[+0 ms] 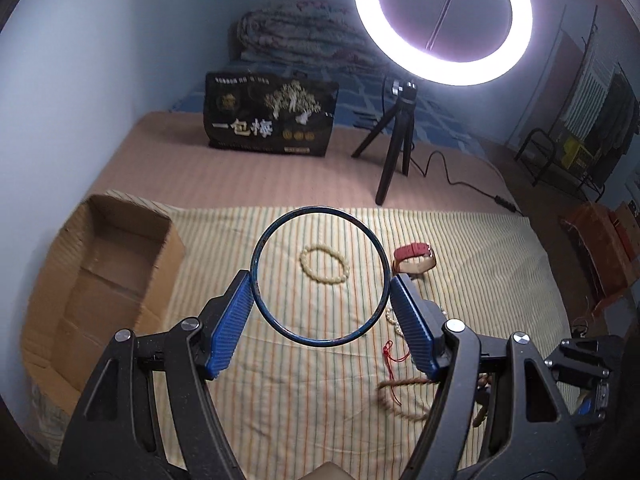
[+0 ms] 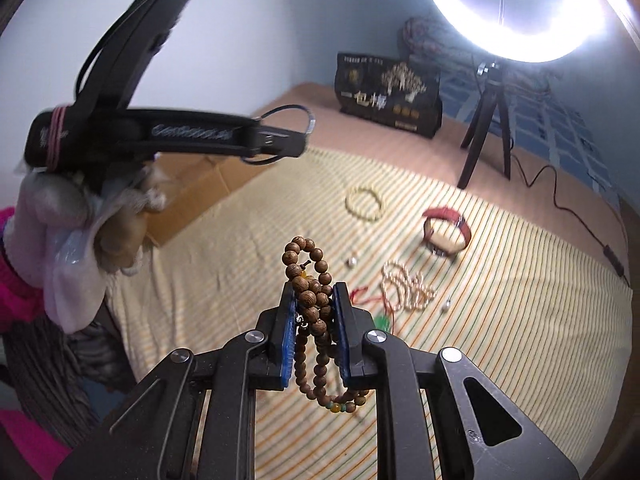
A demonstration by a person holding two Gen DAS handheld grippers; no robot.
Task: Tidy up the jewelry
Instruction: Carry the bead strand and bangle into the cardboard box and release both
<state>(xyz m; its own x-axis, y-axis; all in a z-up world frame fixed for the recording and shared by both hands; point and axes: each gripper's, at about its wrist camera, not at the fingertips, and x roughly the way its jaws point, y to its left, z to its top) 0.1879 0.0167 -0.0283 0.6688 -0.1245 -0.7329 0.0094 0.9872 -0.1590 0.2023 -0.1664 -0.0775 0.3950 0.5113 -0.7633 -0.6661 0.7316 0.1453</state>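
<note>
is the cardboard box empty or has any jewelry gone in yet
Empty as far as the view shows. The open cardboard box shows only bare brown floor and walls from the left wrist camera; its near corner is cut off, so that part cannot be told.

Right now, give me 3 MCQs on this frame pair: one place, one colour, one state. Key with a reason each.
1. Where does the cardboard box sit relative to the striped cloth in the left wrist view?
A. at its left edge
B. at its right edge
C. in its middle

2. What colour is the watch strap lying on the cloth?
A. green
B. red
C. black

3. What is the right gripper doing?
A. standing open and empty
B. shut on the wooden bead string
C. shut on a pearl necklace

Key: 1 A, the box lies along the cloth's left side. 2 B, the strap shows red in both views. 3 B, brown beads are pinched between its blue pads while the pearl strand lies on the cloth.
</note>
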